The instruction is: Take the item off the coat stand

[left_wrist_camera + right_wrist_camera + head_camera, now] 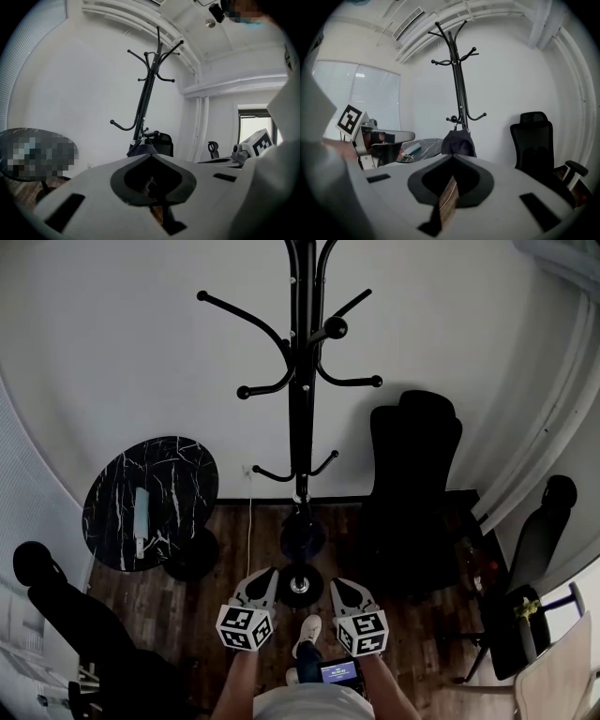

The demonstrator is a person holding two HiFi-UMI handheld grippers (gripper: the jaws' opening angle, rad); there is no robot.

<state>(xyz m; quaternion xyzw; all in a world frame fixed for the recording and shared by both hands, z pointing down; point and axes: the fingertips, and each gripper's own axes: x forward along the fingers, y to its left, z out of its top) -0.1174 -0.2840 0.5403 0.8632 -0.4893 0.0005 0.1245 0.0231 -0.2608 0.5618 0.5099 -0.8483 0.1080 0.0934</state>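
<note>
The black coat stand [301,409] rises against the white wall straight ahead, its round base [300,585] on the wooden floor. A dark cloth item [302,532] hangs low on the pole from a bottom hook; it also shows as the dark item [459,143] in the right gripper view and the dark item [142,149] in the left gripper view. My left gripper [269,573] and right gripper [337,583] are held low, just short of the base on either side. Both are shut with nothing in them and apart from the item.
A round black marble table [178,474] with a pale flat object [142,510] stands to the left. A black office chair [413,474] is right of the stand, another chair [536,549] farther right, and a third [56,606] at lower left. My shoe [307,634] is near the base.
</note>
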